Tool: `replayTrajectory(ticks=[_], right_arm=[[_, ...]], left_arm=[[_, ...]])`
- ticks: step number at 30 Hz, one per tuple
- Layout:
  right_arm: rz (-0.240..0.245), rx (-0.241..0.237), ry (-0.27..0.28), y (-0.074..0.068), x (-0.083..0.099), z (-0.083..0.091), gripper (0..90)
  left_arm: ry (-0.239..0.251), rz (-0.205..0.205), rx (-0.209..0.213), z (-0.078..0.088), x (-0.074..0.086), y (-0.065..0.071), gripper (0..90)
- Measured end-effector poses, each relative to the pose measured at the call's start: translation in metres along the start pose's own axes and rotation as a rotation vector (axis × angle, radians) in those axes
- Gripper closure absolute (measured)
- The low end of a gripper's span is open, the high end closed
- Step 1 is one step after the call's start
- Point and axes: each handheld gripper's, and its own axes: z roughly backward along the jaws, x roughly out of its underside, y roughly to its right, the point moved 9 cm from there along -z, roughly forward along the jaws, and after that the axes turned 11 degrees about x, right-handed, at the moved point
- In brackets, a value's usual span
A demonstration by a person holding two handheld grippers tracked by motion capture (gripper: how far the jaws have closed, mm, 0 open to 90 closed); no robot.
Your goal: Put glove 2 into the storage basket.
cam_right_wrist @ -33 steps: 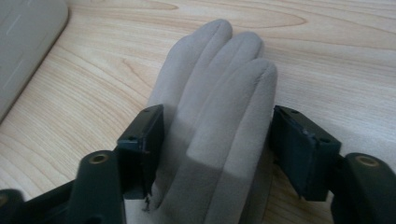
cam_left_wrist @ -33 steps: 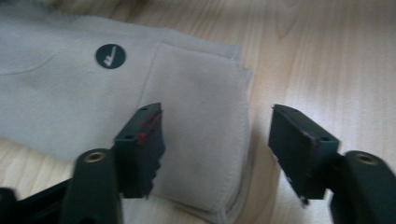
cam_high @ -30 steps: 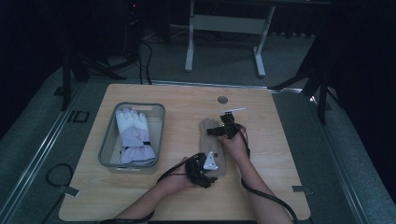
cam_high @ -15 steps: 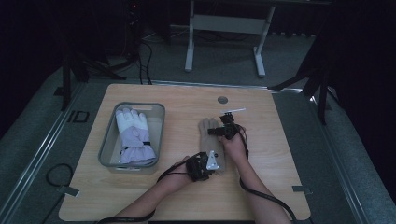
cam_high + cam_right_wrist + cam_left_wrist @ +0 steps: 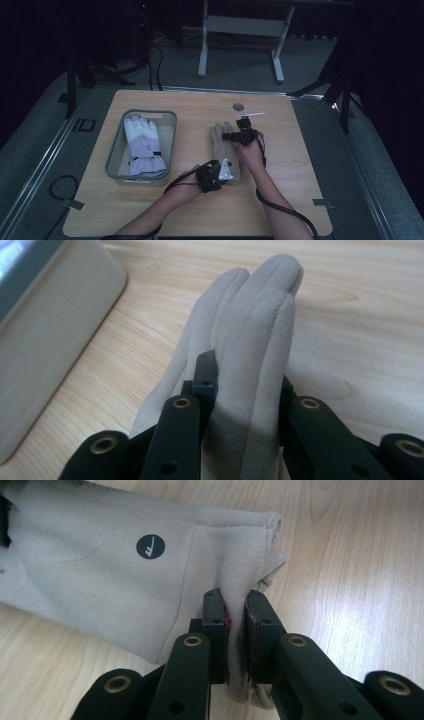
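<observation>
Your left gripper (image 5: 235, 630) has just closed its jaws on the beige suede glove (image 5: 100, 575) cuff; right gripper (image 5: 245, 400) has just pinched its fingertips. Holding both ends keeps it stretched flat, probably to carry it clear of the counter (image 5: 300, 150).

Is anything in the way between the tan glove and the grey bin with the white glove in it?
Nothing visible. The tan glove, pinched by the left gripper at its cuff and the right gripper at its fingers, has bare table between it and the grey bin.
</observation>
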Motion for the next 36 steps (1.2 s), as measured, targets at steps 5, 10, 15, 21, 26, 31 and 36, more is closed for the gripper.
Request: replayTrajectory(ticks=[5, 10, 15, 21, 26, 31, 36], right_arm=[[0.032, -0.01, 0.033, -0.015, -0.013, 0.013, 75.0], [0.055, -0.033, 0.063, -0.032, -0.028, 0.026, 75.0], [0.07, -0.062, 0.075, -0.052, -0.039, 0.031, 75.0], [0.082, -0.092, 0.083, -0.074, -0.049, 0.03, 75.0], [0.083, -0.125, 0.091, -0.093, -0.058, 0.029, 75.1], [0.107, -0.147, 0.11, -0.116, -0.069, 0.028, 75.1], [0.131, -0.163, 0.106, -0.139, -0.077, 0.021, 75.1]], left_arm=[[0.001, 0.004, -0.014, 0.016, 0.001, -0.001, 82.1], [0.002, -0.001, -0.041, 0.035, 0.0, -0.003, 82.0], [0.002, 0.003, -0.054, 0.054, 0.003, -0.004, 82.1], [0.007, 0.049, -0.052, 0.07, 0.019, -0.008, 82.0], [0.014, 0.065, -0.072, 0.088, 0.026, -0.012, 82.1], [0.001, 0.072, -0.105, 0.105, 0.035, -0.014, 82.0], [-0.008, 0.096, -0.123, 0.122, 0.049, -0.019, 82.1]])
